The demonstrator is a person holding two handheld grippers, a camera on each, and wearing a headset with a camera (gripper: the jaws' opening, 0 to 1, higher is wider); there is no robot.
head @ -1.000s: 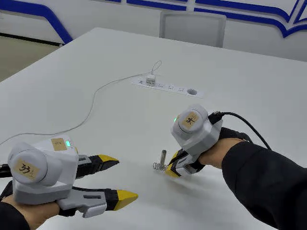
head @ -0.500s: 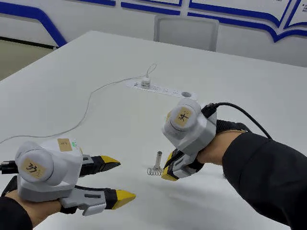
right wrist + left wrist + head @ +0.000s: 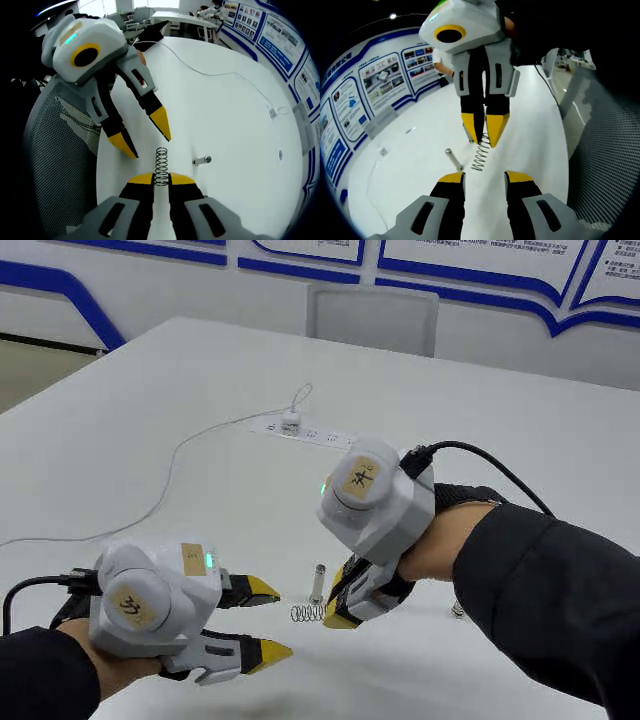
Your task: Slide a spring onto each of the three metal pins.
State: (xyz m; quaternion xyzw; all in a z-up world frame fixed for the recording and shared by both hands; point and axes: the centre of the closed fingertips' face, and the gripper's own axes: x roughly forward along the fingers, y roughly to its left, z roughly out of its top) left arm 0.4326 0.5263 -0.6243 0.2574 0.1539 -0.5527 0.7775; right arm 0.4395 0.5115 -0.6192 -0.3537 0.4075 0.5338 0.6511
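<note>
While the right gripper (image 3: pixel 335 615) has its fingers clamped on one end of the spring (image 3: pixel 305 613), most of the coil juts out free, low over the desk (image 3: pixel 150 420) and just beside the foot of the metal pin (image 3: pixel 319 582). That pin stands upright and loose on the desk, with nothing holding it; the left gripper (image 3: pixel 270 622) hangs near, its fingers apart and gripping nothing.

The likeliest trouble, I judge, is a tipped pin: the spring lies sideways to it and must be raised and turned so its open end meets the pin's top, and any brush of coil or finger against the shaft could knock it flat or send it rolling. If the left gripper does not come in to steady the pin low down, that risk grows; if it does, its fingers could themselves bump it on closing. A second hazard is the grip itself. Held by a few turns at one end, the spring can bend away, twist in the fingers, or pop out and skitter across the smooth desk. Squeezing harder may squash the turns so they bind on the pin.
</note>
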